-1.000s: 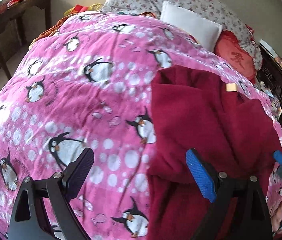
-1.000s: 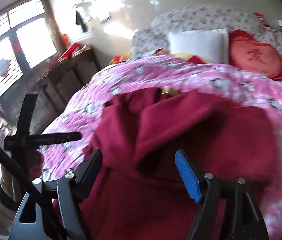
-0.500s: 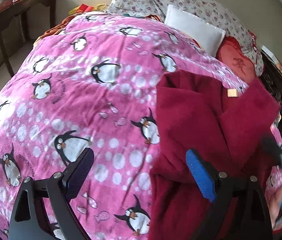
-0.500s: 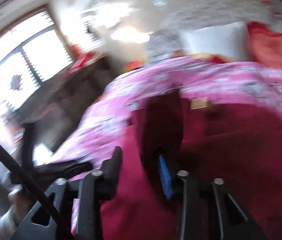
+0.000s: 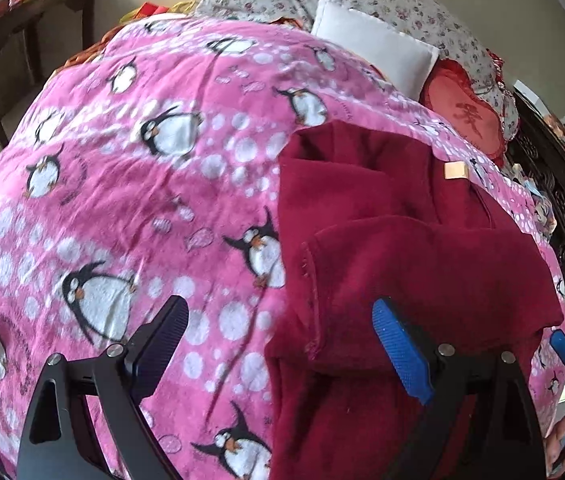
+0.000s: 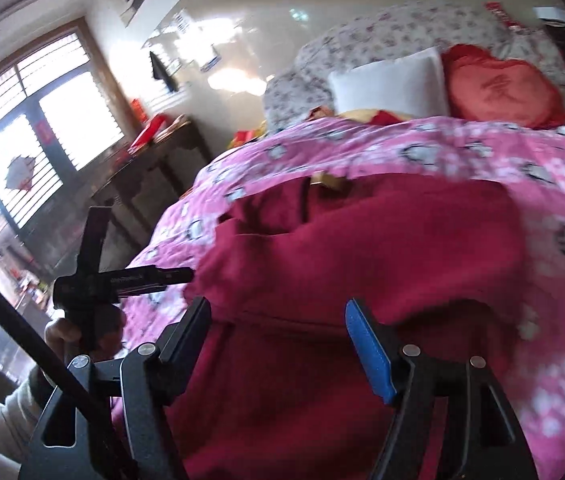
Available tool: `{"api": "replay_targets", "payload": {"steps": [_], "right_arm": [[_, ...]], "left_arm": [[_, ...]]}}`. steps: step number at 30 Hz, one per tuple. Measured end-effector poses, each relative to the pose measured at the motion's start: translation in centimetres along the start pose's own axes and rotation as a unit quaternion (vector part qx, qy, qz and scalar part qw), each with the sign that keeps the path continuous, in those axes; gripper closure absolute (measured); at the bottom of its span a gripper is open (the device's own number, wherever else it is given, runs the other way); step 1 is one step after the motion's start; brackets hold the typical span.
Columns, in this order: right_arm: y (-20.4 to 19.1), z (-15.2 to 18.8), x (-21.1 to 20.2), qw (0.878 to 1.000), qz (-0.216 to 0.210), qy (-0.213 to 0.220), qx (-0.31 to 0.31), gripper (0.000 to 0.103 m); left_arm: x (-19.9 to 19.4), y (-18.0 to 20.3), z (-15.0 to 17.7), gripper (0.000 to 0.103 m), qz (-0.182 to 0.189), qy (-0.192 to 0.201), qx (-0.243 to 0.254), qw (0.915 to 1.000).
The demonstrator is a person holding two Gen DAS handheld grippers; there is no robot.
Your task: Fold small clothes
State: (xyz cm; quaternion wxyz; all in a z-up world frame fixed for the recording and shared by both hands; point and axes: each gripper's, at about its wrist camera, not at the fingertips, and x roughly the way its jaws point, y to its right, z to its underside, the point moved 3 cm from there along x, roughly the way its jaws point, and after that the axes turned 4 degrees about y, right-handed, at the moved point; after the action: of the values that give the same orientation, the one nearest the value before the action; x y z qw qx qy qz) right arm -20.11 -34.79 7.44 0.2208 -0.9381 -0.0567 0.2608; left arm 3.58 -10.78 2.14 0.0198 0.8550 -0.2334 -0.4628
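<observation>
Your dark red sweater lies on the pink penguin blanket toward its right side, one flap already laid across the body, so you seem to be between folds. Your left tongs hover wide open over the sweater's left edge, gripping nothing. Your right tongs have just been opening, nothing pinched between them; next, probably take a free edge and fold again.

A bed under a pink penguin blanket fills the room, with a dark wooden table beside a bright louvred window.
</observation>
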Motion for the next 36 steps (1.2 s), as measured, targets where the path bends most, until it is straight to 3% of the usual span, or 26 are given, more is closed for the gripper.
{"api": "replay_targets", "payload": {"steps": [1, 2, 3, 5, 9, 14, 18, 20, 22, 25, 27, 29, 31, 32, 35, 36], "right_arm": [[0.4, 0.1, -0.3, 1.0, 0.003, 0.003, 0.004, 0.028], [1.1, 0.1, -0.9, 1.0, 0.009, 0.007, 0.011, 0.028], [1.5, 0.1, -1.2, 1.0, 0.015, 0.01, 0.016, 0.028], [2.6, 0.2, -2.0, 0.999, 0.026, 0.018, 0.033, 0.028], [4.2, -0.1, -3.7, 0.997, 0.041, 0.034, 0.06, 0.028], [4.8, -2.3, -5.6, 0.993, 0.081, 0.071, 0.055, 0.028], [4.8, -4.1, -5.0, 0.99, 0.11, 0.074, 0.05, 0.029], [4.5, -4.1, -3.4, 0.991, 0.121, 0.055, 0.029, 0.033], [4.8, -3.1, -0.8, 0.985, 0.173, 0.002, -0.002, 0.046], [6.7, -0.4, 1.8, 0.969, 0.231, -0.077, -0.031, 0.047], [7.5, 0.6, 1.5, 0.961, 0.261, -0.084, -0.048, 0.047], [7.8, 0.2, 0.3, 0.967, 0.241, -0.077, -0.023, 0.047], [7.4, -0.7, -0.9, 0.972, 0.228, -0.057, -0.013, 0.047], [6.9, -1.4, -1.6, 0.975, 0.221, -0.036, -0.016, 0.047], [5.4, -3.0, -1.3, 0.977, 0.212, -0.013, -0.038, 0.047], [5.1, -3.3, -0.6, 0.976, 0.214, -0.013, -0.045, 0.047]], "left_arm": [[0.2, 0.6, -0.1, 0.012, 0.004, 0.002, 0.011, 0.9999], [0.4, 1.0, -0.2, 0.026, 0.007, 0.002, 0.02, 0.9998], [0.8, 1.6, -0.2, 0.059, 0.008, -0.004, 0.033, 0.9994], [1.9, 2.4, 0.0, 0.088, 0.012, -0.035, 0.043, 0.9984], [1.1, 2.8, -0.8, 0.098, -0.002, -0.012, 0.054, 0.9985], [-3.1, 3.1, -4.0, 0.098, 0.009, 0.047, 0.067, 0.9966], [-2.9, 1.9, -4.7, 0.098, -0.007, 0.056, 0.061, 0.9966], [-0.9, 1.2, -3.6, 0.098, -0.019, 0.03, 0.056, 0.9978], [1.6, 0.6, -2.1, 0.098, -0.041, 0.006, 0.055, 0.9977], [3.2, 0.4, -1.3, 0.097, -0.049, -0.004, 0.059, 0.9971], [3.1, 0.5, -1.4, 0.095, -0.05, -0.001, 0.06, 0.9969], [2.3, 0.7, -1.7, 0.094, -0.055, 0.008, 0.063, 0.9965], [1.0, 0.7, -1.8, 0.088, -0.052, 0.019, 0.054, 0.997], [0.3, 0.7, -1.8, 0.08, -0.053, 0.03, 0.051, 0.9968], [-1.1, 1.2, -1.9, 0.041, -0.055, 0.055, 0.044, 0.996], [-1.2, 1.5, -1.8, 0.036, -0.051, 0.059, 0.044, 0.9959]]}}
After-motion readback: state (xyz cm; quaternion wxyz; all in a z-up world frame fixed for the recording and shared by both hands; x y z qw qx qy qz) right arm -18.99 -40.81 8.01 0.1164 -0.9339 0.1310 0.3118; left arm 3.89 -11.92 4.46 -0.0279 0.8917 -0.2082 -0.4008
